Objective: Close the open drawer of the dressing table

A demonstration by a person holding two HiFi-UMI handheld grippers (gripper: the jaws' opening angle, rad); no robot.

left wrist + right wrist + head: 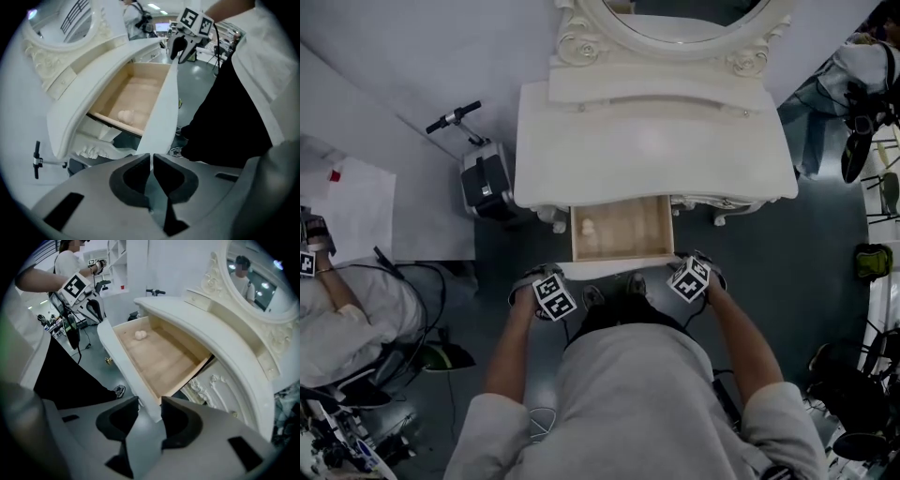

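Left hand-held gripper: pads almost pressed together with only a slit between them and nothing in it. It points steeply down at the left end of the drawer front.
Right hand-held gripper: jaws spread, with the right end of the drawer front in the gap. Whether the pads press on it I cannot tell.
Forearms: in the head view both reach forward from the person's grey top, one to each end of the drawer front.
Drawer: pulled well out of the dressing table at its middle. Its pale wooden bottom shows, and its white front faces the person.
Small pale lump: lies on the drawer bottom near the left rear corner, apart from both hand-held grippers.
Mirror: oval, in a carved white frame, upright at the back of the dressing table.
Black case: on the floor just left of the dressing table, with a handlebar above it.
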